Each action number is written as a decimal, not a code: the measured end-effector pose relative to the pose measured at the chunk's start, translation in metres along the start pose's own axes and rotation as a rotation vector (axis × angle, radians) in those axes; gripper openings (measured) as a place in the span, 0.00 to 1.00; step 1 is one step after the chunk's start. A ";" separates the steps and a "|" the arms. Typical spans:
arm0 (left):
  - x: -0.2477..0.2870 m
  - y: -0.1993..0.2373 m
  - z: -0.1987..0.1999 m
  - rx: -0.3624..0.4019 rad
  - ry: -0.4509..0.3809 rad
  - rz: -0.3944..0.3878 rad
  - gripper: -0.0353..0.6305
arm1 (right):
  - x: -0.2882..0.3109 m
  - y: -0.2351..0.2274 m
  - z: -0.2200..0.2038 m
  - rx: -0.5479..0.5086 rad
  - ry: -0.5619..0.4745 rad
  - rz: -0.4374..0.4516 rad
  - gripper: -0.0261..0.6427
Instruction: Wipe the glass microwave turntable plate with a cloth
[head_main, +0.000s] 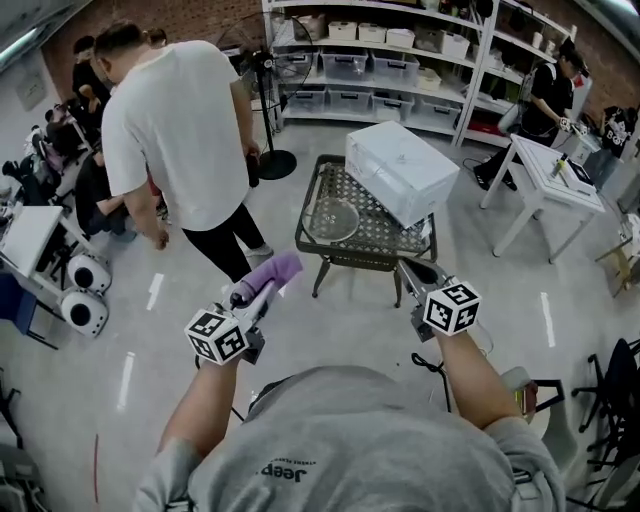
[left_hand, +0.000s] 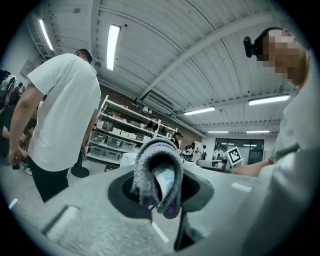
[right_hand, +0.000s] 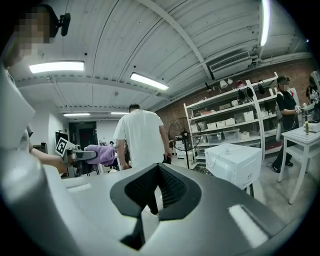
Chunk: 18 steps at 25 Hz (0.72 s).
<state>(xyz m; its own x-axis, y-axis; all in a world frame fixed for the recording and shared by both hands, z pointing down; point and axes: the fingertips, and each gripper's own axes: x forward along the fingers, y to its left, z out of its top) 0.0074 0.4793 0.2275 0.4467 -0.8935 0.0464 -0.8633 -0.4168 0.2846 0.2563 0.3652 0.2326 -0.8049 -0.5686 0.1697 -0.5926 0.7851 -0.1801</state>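
Observation:
A clear glass turntable plate (head_main: 331, 219) lies on the left half of a small dark mesh table (head_main: 372, 238), beside a white microwave (head_main: 401, 171). My left gripper (head_main: 262, 285) is shut on a folded purple cloth (head_main: 270, 272), held in the air short of the table's left corner. In the left gripper view the cloth (left_hand: 158, 176) loops over the closed jaws. My right gripper (head_main: 416, 272) is shut and holds nothing, hovering near the table's front right corner. The right gripper view shows the microwave (right_hand: 233, 164) ahead and the cloth (right_hand: 101, 154) at left.
A person in a white shirt (head_main: 177, 140) stands left of the table. A floor fan (head_main: 268, 150) stands behind. Shelving with bins (head_main: 385, 60) lines the back wall. A white desk (head_main: 552, 180) with a person beside it is at right. Equipment (head_main: 60, 270) sits far left.

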 end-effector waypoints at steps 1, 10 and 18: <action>0.003 -0.003 -0.002 -0.002 0.003 0.004 0.20 | 0.001 -0.004 -0.001 -0.003 0.000 0.008 0.05; 0.029 0.007 -0.012 -0.007 0.051 0.002 0.20 | 0.031 -0.027 -0.010 0.012 0.012 0.039 0.05; 0.079 0.083 -0.012 -0.051 0.062 -0.092 0.20 | 0.102 -0.045 -0.019 0.014 0.051 -0.020 0.05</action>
<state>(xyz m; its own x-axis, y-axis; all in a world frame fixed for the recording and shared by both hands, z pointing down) -0.0264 0.3758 0.2661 0.5386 -0.8391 0.0761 -0.8055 -0.4863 0.3386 0.2013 0.2768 0.2765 -0.7906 -0.5703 0.2229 -0.6090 0.7702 -0.1895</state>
